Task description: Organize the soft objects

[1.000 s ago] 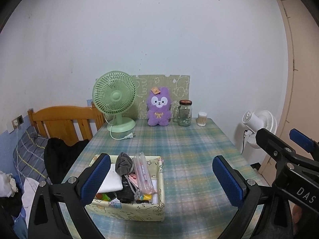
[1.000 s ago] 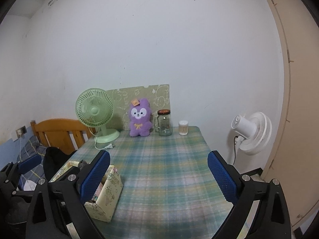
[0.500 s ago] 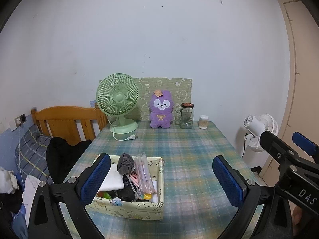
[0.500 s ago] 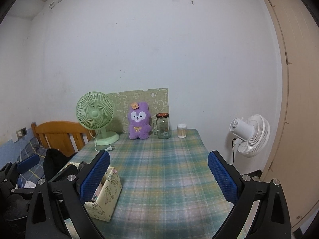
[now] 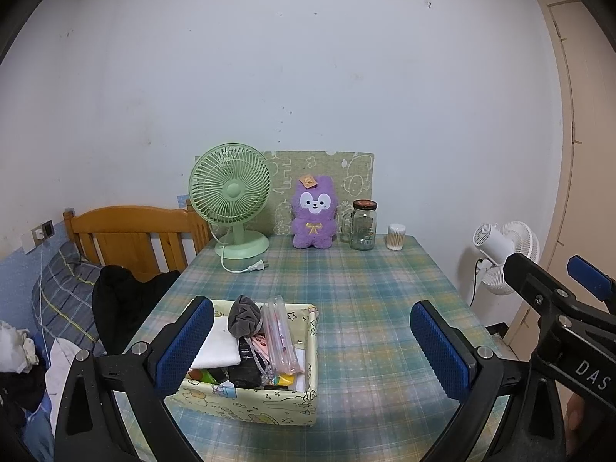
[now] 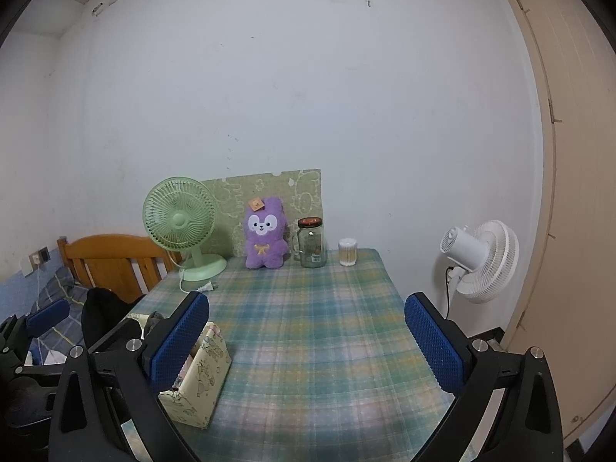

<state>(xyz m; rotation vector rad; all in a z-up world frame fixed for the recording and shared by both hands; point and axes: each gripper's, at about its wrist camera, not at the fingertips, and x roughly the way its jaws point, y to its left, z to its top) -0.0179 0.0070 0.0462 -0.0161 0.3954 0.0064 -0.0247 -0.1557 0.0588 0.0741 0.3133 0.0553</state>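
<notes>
A purple plush bunny (image 5: pixel 313 213) sits upright at the back of the plaid table (image 5: pixel 362 288), against a green patterned board; it also shows in the right wrist view (image 6: pixel 265 235). A yellow-green fabric box (image 5: pixel 254 396) near the front left holds a grey pouch (image 5: pixel 243 315), a white cloth (image 5: pixel 217 344), a clear pencil case and other items; its end shows in the right wrist view (image 6: pixel 200 381). My left gripper (image 5: pixel 312 346) is open and empty above the box's right side. My right gripper (image 6: pixel 304 342) is open and empty over the table's front.
A green desk fan (image 5: pixel 231 208) with a loose plug, a glass jar (image 5: pixel 364 225) and a cotton-swab tub (image 5: pixel 396 236) stand at the back. A white fan (image 6: pixel 481 265) stands right of the table. A wooden headboard (image 5: pixel 131 236) and dark clothing (image 5: pixel 123 304) lie left.
Both grippers have drawn back and risen slightly, so the table and its objects look farther and lower. Both stay open and empty. Nothing on the table has moved.
</notes>
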